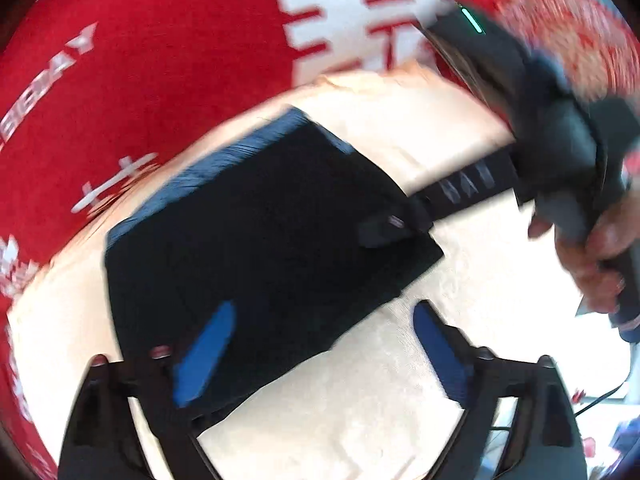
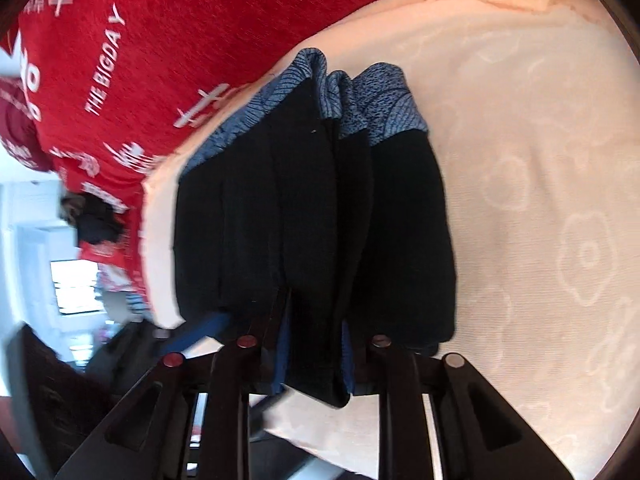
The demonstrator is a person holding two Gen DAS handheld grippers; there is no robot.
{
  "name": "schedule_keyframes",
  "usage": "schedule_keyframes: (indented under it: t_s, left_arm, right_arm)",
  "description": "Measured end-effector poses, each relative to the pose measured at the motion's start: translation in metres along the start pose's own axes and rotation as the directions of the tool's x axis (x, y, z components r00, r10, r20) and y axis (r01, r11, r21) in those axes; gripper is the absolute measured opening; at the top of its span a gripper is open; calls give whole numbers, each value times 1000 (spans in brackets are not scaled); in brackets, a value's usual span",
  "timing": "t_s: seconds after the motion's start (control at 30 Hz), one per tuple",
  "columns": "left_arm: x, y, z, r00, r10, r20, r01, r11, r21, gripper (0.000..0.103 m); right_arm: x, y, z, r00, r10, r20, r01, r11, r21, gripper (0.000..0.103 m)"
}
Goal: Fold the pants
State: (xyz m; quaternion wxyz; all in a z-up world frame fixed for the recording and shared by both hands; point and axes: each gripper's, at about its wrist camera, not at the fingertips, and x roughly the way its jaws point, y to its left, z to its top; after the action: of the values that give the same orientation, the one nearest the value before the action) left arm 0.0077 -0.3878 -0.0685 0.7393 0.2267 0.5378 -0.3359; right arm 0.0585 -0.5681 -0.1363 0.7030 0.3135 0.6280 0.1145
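One pair of pants (image 2: 316,216), black with blue patterned trim, folded, lies mid-frame on the cream surface (image 2: 540,200). My right gripper (image 2: 312,364) pinches its near fold; my left gripper (image 1: 320,344) spreads wide, empty.

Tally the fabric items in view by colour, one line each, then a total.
Black with blue-grey trim: 1, the folded pants
Cream: 1, the patterned cloth beneath them
Red: 1, the printed cloth behind
Total: 3

Red cloth (image 2: 192,32): white "THE BIGDAY"; large white Chinese characters, unreadable
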Motion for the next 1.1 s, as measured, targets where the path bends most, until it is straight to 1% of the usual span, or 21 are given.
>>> schedule_keyframes:
  t_s: [0.07,0.13,0.23,0.27,0.3,0.33,0.4,0.43,0.47,0.5,0.57,0.63,0.7,0.8,0.83,0.87,0.9,0.93,0.97,1.03,1.1]
  left_arm:
    - [-9,23,1,1000,-21,-6,21,998,-66,93]
    - [-12,51,3,999,-46,-26,42,990,-137,93]
    - [-20,79,1,998,-49,-35,40,975,-220,93]
    - [-22,87,0,998,-46,-34,37,971,-235,93]
    - [-23,94,0,999,-43,-31,34,969,-244,93]
    - [-26,100,-1,999,-38,-22,31,968,-248,93]
    - [-30,110,0,1000,-29,-5,27,970,-243,93]
    - [-33,113,-1,1000,-26,1,26,972,-235,93]
    - [-35,116,-1,1000,-27,7,28,973,-227,93]
    - [-37,118,0,999,-31,12,33,975,-221,93]
    - [-44,123,-1,998,-62,27,66,972,-224,93]
    - [-51,128,-1,994,-105,39,111,963,-244,93]
    - [-58,131,0,990,-134,53,143,957,-251,93]
    - [-75,130,2,981,-165,102,185,954,-234,94]
    - [-81,129,3,979,-171,115,193,955,-225,99]
    - [-86,127,3,978,-168,123,192,956,-222,103]
    - [-92,126,3,977,-162,138,190,956,-224,103]
    - [-97,126,3,976,-165,142,195,953,-230,103]
    - [-100,125,3,976,-169,138,198,951,-238,103]
    - [-104,124,2,980,-164,116,189,949,-253,103]
    - [-107,123,-2,984,-154,88,172,950,-260,103]
  right_arm:
    - [-4,1,-4,999,-33,18,33,999,5,30]
    - [-9,0,-8,998,-57,35,56,998,26,32]
    - [-14,1,-15,992,-105,65,101,993,65,35]
    - [-15,4,-18,989,-130,69,126,990,65,38]
    - [-15,8,-20,983,-167,74,163,985,60,39]
    - [-16,11,-21,977,-198,79,194,980,54,44]
    - [-15,17,-25,959,-270,86,267,963,44,50]
    - [-14,20,-26,950,-299,87,296,954,46,55]
    - [-15,22,-28,940,-329,92,325,944,57,57]
    - [-17,23,-30,935,-340,99,334,940,67,57]
    - [-23,28,-36,929,-352,117,343,935,89,57]
    - [-29,32,-45,922,-362,136,348,930,116,58]
    - [-34,38,-58,921,-358,153,339,930,139,58]
    - [-41,48,-77,922,-351,162,327,932,157,58]
    - [-43,52,-82,923,-347,165,322,933,160,59]
    - [-47,57,-89,926,-338,170,313,936,161,64]
    - [-49,59,-94,928,-329,172,303,939,161,68]
    - [-52,62,-99,931,-321,176,294,942,162,76]
    - [-55,66,-103,934,-310,179,282,945,167,81]
    - [-57,71,-108,939,-296,173,267,948,175,81]
    - [-62,79,-111,934,-312,171,281,942,184,81]
